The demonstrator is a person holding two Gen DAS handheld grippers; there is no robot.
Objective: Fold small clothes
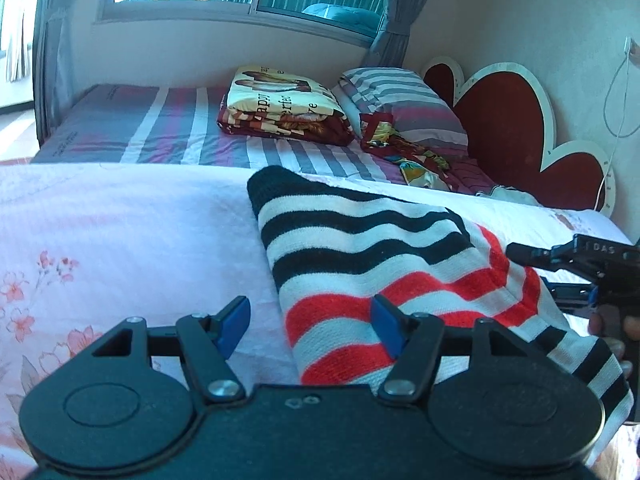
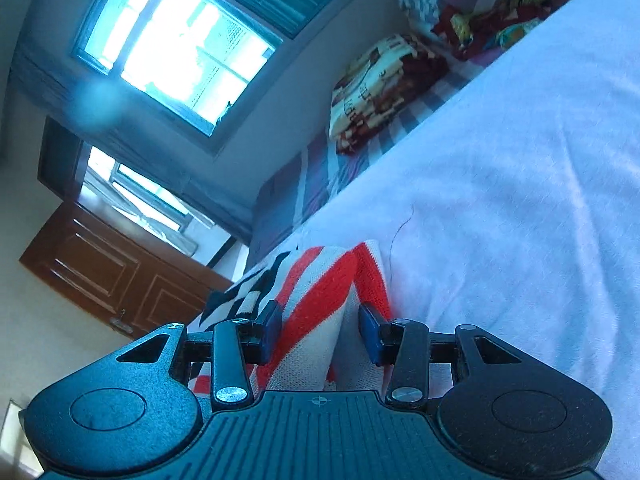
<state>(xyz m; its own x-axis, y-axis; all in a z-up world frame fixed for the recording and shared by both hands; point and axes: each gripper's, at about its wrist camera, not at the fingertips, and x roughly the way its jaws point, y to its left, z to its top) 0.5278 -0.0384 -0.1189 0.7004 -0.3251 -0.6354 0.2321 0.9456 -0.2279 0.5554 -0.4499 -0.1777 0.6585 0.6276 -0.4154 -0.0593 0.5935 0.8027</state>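
Note:
A small knitted garment (image 1: 360, 248) with black, white and red stripes lies folded on the pale pink floral sheet (image 1: 120, 232). My left gripper (image 1: 310, 328) stands open over its near left edge, with one blue pad above the red stripes and the other above the bare sheet. My right gripper (image 1: 536, 272) comes in from the right at the garment's red-striped edge, held by a hand. In the right wrist view, a raised fold of the garment (image 2: 312, 320) sits between the right gripper's (image 2: 320, 332) fingers. The left pad touches the fabric and a small gap shows at the other pad.
Beyond the pink sheet lies a striped bed (image 1: 180, 132) with a folded printed blanket (image 1: 280, 104), a striped pillow (image 1: 400, 100) and a crumpled colourful cloth (image 1: 408, 152). A red heart-shaped headboard (image 1: 512, 128) stands at the right. A window (image 2: 180, 48) and a wooden door (image 2: 112, 272) are behind.

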